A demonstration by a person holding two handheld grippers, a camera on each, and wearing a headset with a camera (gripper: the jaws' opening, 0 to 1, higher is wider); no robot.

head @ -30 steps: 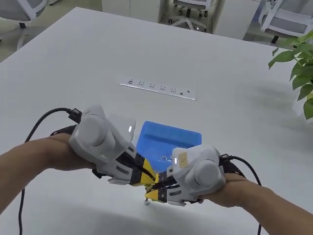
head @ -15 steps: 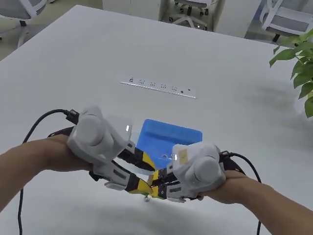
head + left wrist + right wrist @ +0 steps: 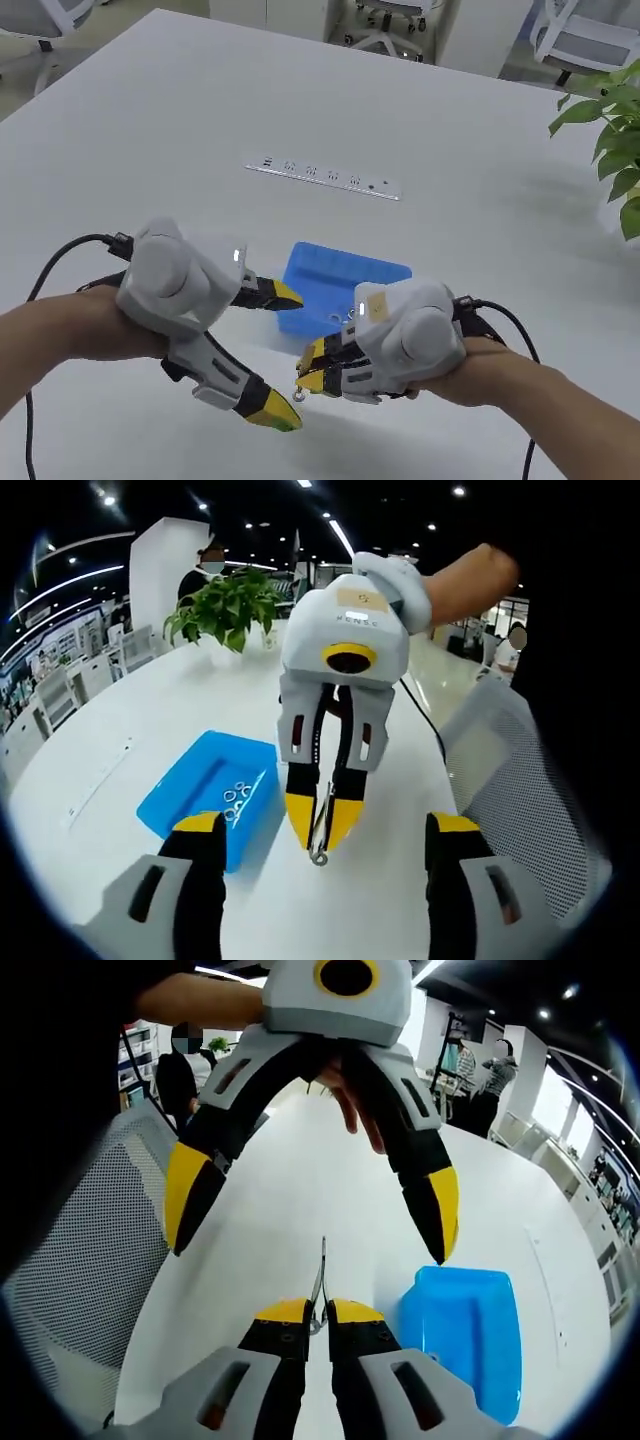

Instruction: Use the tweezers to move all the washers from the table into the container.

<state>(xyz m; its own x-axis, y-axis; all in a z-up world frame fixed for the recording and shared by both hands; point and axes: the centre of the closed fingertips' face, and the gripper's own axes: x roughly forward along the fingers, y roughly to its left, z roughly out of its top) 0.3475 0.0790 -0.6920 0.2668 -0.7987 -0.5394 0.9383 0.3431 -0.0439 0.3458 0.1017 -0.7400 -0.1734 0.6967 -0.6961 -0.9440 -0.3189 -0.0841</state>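
My right gripper (image 3: 310, 366) is shut on thin metal tweezers (image 3: 322, 1268), which point down at the white table (image 3: 200, 120). A small washer (image 3: 318, 858) hangs at the tweezers' tip (image 3: 298, 394), just above the table. My left gripper (image 3: 287, 358) is open wide, and its yellow fingertips (image 3: 186, 1192) stand either side of the tweezers without touching them. The blue container (image 3: 345, 272) lies just behind both grippers, with several washers (image 3: 238, 795) inside it.
A flush socket strip (image 3: 322, 180) is set into the table beyond the container. A green plant (image 3: 612, 120) stands at the right edge. Office chairs (image 3: 385, 25) line the far side. A black cable (image 3: 60, 270) trails from the left gripper.
My left gripper, earlier closed in against the tweezers beside the right one, has opened wide and drawn back to the left. The right gripper keeps hold of the tweezers.
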